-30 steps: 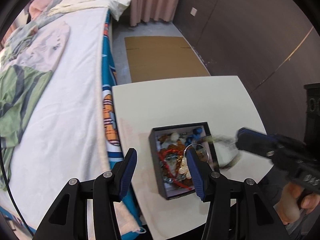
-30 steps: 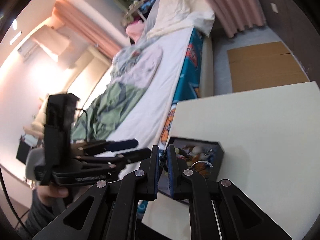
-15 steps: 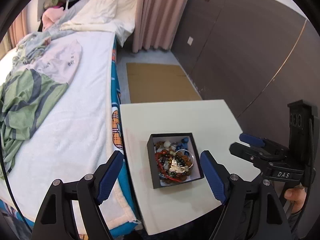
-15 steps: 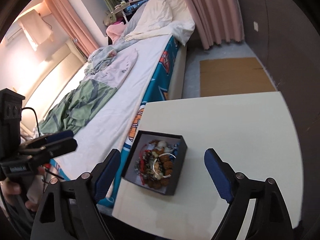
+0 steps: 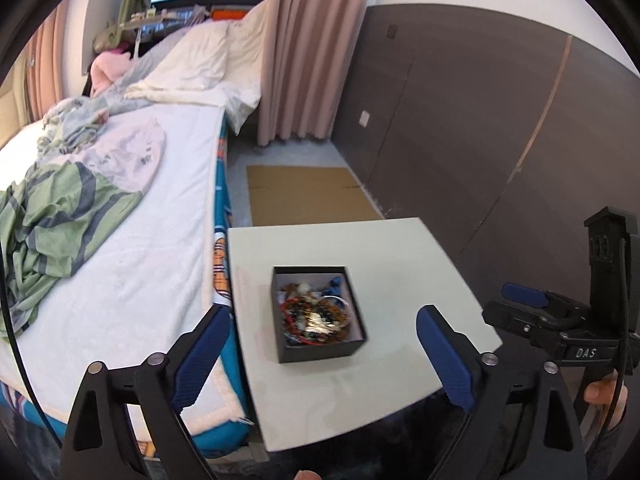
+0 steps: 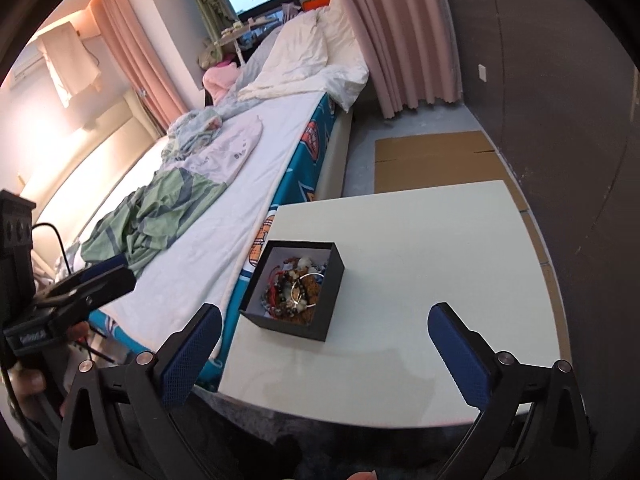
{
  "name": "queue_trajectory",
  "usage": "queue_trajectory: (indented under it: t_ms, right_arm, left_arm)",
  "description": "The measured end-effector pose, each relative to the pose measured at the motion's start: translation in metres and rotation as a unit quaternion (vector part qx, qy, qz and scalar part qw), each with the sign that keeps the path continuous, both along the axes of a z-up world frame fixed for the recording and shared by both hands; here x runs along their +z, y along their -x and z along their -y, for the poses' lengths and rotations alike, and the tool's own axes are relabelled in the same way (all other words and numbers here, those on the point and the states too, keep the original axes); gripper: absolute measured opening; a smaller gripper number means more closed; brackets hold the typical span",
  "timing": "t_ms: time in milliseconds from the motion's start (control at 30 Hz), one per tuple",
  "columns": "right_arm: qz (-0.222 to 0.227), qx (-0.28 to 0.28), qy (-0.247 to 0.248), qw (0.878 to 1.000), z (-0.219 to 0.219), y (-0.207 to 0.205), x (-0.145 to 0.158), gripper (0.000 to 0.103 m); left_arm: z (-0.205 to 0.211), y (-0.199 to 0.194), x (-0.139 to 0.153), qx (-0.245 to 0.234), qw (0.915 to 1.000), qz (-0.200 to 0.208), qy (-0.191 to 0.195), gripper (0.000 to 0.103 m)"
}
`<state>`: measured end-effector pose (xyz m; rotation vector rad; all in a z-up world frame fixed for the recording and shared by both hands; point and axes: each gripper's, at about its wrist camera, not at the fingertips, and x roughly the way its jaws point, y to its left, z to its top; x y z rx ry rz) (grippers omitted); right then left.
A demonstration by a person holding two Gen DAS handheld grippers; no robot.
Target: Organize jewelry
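A black open box [image 5: 318, 354] [image 6: 332, 300] stands on a white table [image 5: 400, 264] [image 6: 432, 248]. It holds a tangle of jewelry [image 5: 316, 316] [image 6: 294, 290]: red cord, beads, blue pieces and a silver ring. My left gripper [image 5: 324, 356] is open and empty, held back and above the table's near edge, with the box between its fingers in its view. My right gripper [image 6: 332, 356] is open and empty, also back from the box. The right gripper shows at the right of the left wrist view [image 5: 524, 300].
A bed [image 5: 120, 240] with crumpled clothes [image 6: 160, 204] runs along the table's left side. Flattened cardboard [image 5: 308, 196] lies on the floor beyond the table. A dark panelled wall [image 5: 480, 120] stands to the right. Pink curtains [image 6: 400, 32] hang at the far end.
Both grippers have opened wide and drawn back and up from the box. The right gripper was shut over the box one second ago; the jewelry now lies in the box.
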<state>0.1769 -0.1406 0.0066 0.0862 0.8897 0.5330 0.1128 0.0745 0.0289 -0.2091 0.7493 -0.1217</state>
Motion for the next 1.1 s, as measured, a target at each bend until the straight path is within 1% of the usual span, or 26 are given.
queue_trajectory:
  t_ms: [100, 167, 233, 333, 400, 500, 767, 867, 1033, 1100]
  right_arm:
    - [0.019, -0.005, 0.006, 1.0, 0.008, 0.017, 0.006, 0.103]
    - [0.038, -0.018, 0.018, 0.999, 0.013, 0.028, 0.01, 0.103]
    - [0.055, -0.022, 0.011, 0.998, 0.022, 0.043, 0.016, 0.103]
    - [0.071, -0.033, 0.0, 0.997, 0.033, 0.061, 0.024, 0.103]
    - [0.083, -0.035, -0.007, 0.996, 0.039, 0.074, 0.029, 0.103]
    - [0.089, -0.025, -0.007, 0.996, 0.043, 0.092, 0.037, 0.103]
    - [0.119, -0.024, 0.003, 0.993, 0.051, 0.13, 0.047, 0.103]
    - [0.125, -0.026, 0.009, 0.992, 0.054, 0.142, 0.048, 0.103]
    - [0.14, -0.031, 0.04, 0.989, 0.054, 0.157, 0.042, 0.103]
    - [0.139, -0.033, 0.04, 0.989, 0.056, 0.16, 0.039, 0.103]
  left_arm:
    - [0.013, 0.018, 0.004, 0.001, 0.9999, 0.015, -0.008, 0.095]
    - [0.022, 0.03, 0.008, 0.001, 0.9995, 0.027, -0.014, 0.098]
    - [0.03, 0.042, 0.012, 0.004, 0.9987, 0.044, -0.025, 0.103]
    - [0.044, 0.062, 0.02, 0.006, 0.9965, 0.068, -0.049, 0.103]
    - [0.052, 0.074, 0.023, 0.006, 0.9952, 0.079, -0.058, 0.103]
    - [0.06, 0.089, 0.027, 0.007, 0.9937, 0.09, -0.068, 0.103]
    - [0.069, 0.127, 0.035, 0.027, 0.9889, 0.121, -0.082, 0.103]
    - [0.067, 0.139, 0.036, 0.037, 0.9879, 0.128, -0.08, 0.103]
    - [0.064, 0.152, 0.032, 0.055, 0.9859, 0.135, -0.081, 0.103]
    - [0.065, 0.155, 0.03, 0.057, 0.9853, 0.138, -0.083, 0.103]
